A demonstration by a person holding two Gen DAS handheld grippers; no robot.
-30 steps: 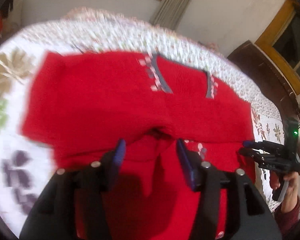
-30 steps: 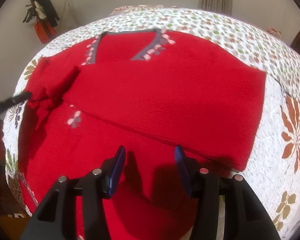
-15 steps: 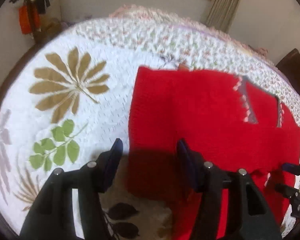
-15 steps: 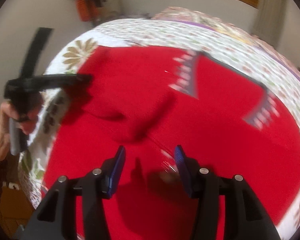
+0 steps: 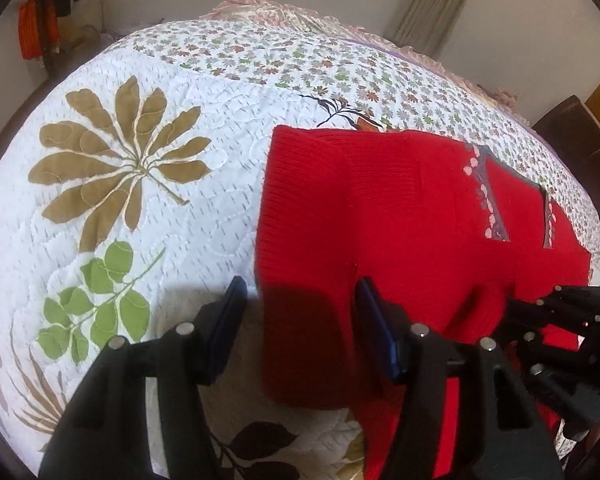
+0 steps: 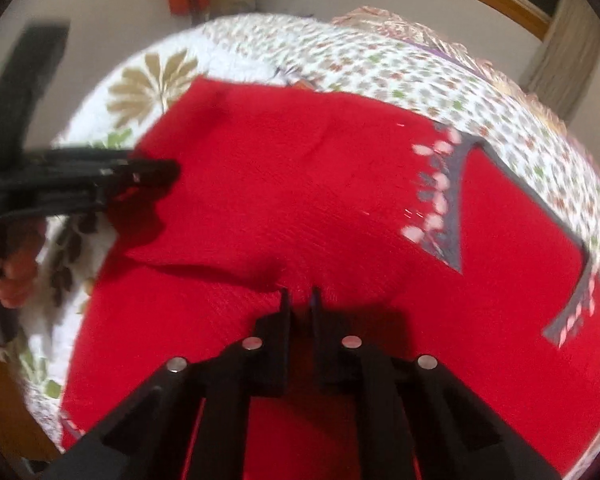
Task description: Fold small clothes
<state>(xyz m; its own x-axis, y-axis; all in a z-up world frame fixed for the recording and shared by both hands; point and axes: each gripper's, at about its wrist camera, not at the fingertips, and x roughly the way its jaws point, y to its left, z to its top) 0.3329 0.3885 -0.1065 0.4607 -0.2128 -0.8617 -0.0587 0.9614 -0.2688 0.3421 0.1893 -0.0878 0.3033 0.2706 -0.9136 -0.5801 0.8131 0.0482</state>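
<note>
The red knitted sweater (image 5: 400, 216) lies on the quilted floral bedspread (image 5: 148, 184), one part already laid over its body, probably to narrow it for the next fold. The right gripper (image 6: 298, 300) is clenched on a ridge of the knit near the sweater's middle, seemingly to lift that layer, while the left gripper (image 5: 300, 316) hangs released over the sweater's ribbed edge, gripping nothing. Beyond the sweater's grey, pink-dotted neckline (image 5: 488, 196) the bedspread runs to a pale wall with a curtain (image 5: 432, 4), and an orange bag (image 5: 34, 28) hangs in the corner.
</note>
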